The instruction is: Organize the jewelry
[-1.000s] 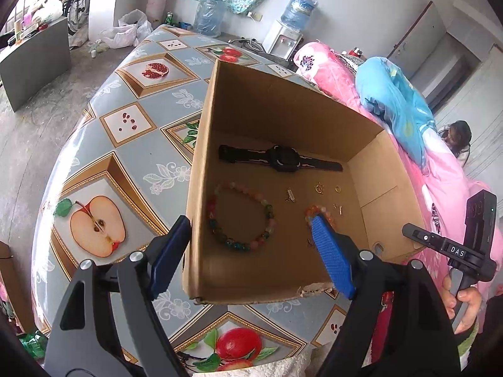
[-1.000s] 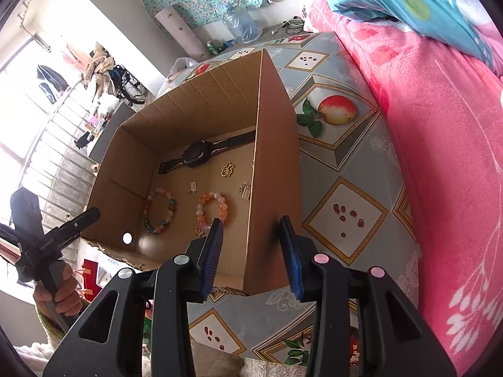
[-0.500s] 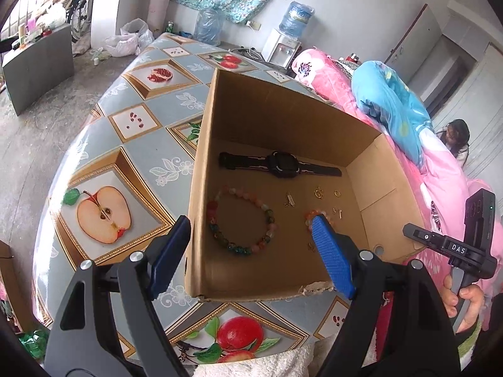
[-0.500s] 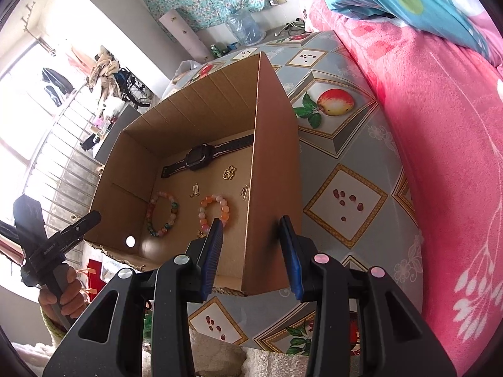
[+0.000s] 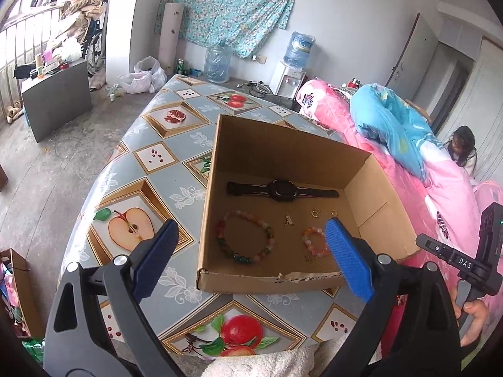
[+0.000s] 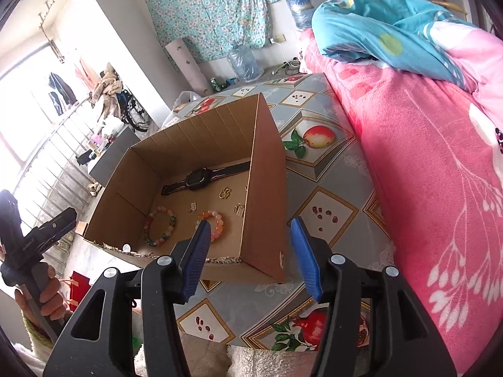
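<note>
An open cardboard box [image 5: 267, 278] stands on the fruit-patterned table [image 5: 151, 157]. On its floor lie a black watch [image 5: 281, 189], a large bead bracelet [image 5: 242, 258], a small orange bracelet [image 5: 309, 246] and small gold charms [image 5: 287, 220]. My left gripper [image 5: 250, 223] hovers before the box's near wall, its jaws opening and nothing between them. In the right wrist view the box [image 6: 267, 188] and watch [image 6: 201, 178] show again. My right gripper [image 6: 250, 222] is back from the box's near right corner, jaws opening and clear of the wall.
A pink blanket [image 6: 424, 188] and blue quilt [image 6: 377, 25] cover the bed along the table's right side. A person [image 5: 462, 147] sits at the far right. A white towel [image 5: 283, 361] lies at the table's near edge. A grey cabinet [image 5: 55, 94] stands on the floor to the left.
Both grippers have drawn back and up from the box, and their jaws have widened. The box wall that stood between each pair of fingers is now clear of them.
</note>
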`<state>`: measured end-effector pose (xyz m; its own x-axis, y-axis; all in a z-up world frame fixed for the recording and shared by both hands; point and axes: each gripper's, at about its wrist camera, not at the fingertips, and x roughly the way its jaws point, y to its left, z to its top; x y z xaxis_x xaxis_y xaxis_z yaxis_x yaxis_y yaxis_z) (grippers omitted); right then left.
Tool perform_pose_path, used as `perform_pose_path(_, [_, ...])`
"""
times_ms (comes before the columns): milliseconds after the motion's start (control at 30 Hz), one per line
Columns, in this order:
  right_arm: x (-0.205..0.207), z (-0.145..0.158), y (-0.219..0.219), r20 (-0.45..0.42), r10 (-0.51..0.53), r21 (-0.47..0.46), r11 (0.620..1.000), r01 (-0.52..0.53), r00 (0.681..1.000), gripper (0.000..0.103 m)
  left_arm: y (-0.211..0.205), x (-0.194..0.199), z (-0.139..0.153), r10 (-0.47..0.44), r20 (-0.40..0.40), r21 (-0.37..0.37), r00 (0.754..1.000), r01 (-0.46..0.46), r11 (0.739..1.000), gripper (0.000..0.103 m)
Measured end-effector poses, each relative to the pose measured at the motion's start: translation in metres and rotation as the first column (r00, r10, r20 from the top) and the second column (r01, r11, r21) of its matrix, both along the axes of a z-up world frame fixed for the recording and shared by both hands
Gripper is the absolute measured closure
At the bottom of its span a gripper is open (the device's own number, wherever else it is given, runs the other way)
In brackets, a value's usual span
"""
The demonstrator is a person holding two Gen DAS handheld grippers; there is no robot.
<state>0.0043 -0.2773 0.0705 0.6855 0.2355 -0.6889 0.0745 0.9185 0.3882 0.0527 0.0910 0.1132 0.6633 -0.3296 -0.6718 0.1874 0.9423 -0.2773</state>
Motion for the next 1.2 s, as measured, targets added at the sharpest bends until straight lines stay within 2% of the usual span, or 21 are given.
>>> perform_pose_path(367, [-0.032,0.008,0.005,0.063,-0.004,-0.02,1.0,0.006,0.998,0.049,-0.021,-0.024,0.016,-0.09,0.025,-0.044,0.996,0.091,0.995,0.008])
perform_pose_path(467, [-0.045,0.011,0.011,0.093,0.001,-0.043,0.999,0.003,0.996,0.043,-0.023,-0.03,0.018,-0.093,0.026,-0.059,0.995,0.094,0.994,0.008])
perform_pose_path(633, [-0.068,0.003,0.03,0.12,0.031,-0.078,0.997,-0.022,0.992,0.042,-0.023,-0.038,0.017,-0.075,0.031,-0.044,0.997,0.076,0.996,0.008])
perform_pose_path(800, [-0.082,-0.016,0.054,0.106,0.064,-0.097,0.994,-0.054,0.992,0.04,-0.03,-0.05,0.013,-0.04,0.036,0.036,0.999,0.039,0.999,0.008])
perform_pose_path(900, [-0.082,-0.024,0.067,0.091,0.07,-0.112,0.992,-0.059,0.993,0.037,-0.039,-0.058,0.01,-0.017,0.061,0.134,0.998,0.009,0.991,0.008])
perform_pose_path(967, [-0.081,-0.025,0.075,0.088,0.075,-0.142,0.988,-0.062,0.993,0.033,-0.047,-0.062,0.007,-0.026,0.063,0.185,0.998,0.014,0.983,0.008])
perform_pose_path(1067, [-0.08,-0.023,0.081,0.092,0.072,-0.181,0.982,-0.054,0.993,0.026,-0.057,-0.067,-0.002,-0.036,0.055,0.215,0.998,0.024,0.976,0.008])
perform_pose_path(1200, [-0.078,-0.021,0.08,0.094,0.044,-0.22,0.975,-0.022,0.995,0.017,-0.067,-0.071,-0.013,0.014,0.079,0.271,0.997,-0.035,0.962,0.008])
